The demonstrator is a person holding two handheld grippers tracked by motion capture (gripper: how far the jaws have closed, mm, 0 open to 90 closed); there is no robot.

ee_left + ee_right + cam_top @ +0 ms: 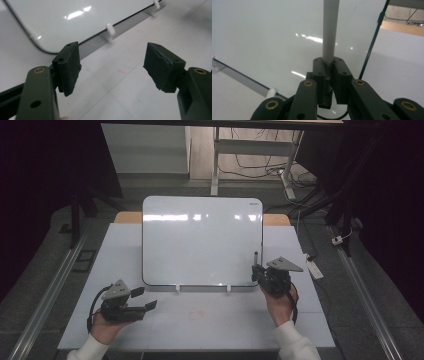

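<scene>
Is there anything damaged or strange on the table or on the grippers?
Small things only: the left gripper's right pad has a ragged, chipped edge, and faint reddish marks stain the table. The whiteboard looks clean.

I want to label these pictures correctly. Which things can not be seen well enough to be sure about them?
- Pen tip: cut off by the top edge in the right gripper view; too small in the high view.
- Small print at the whiteboard corner: too small in the high view.
- Pen's lower end: hidden between the right gripper pads.
- Reddish mark on the table: faint.
</scene>
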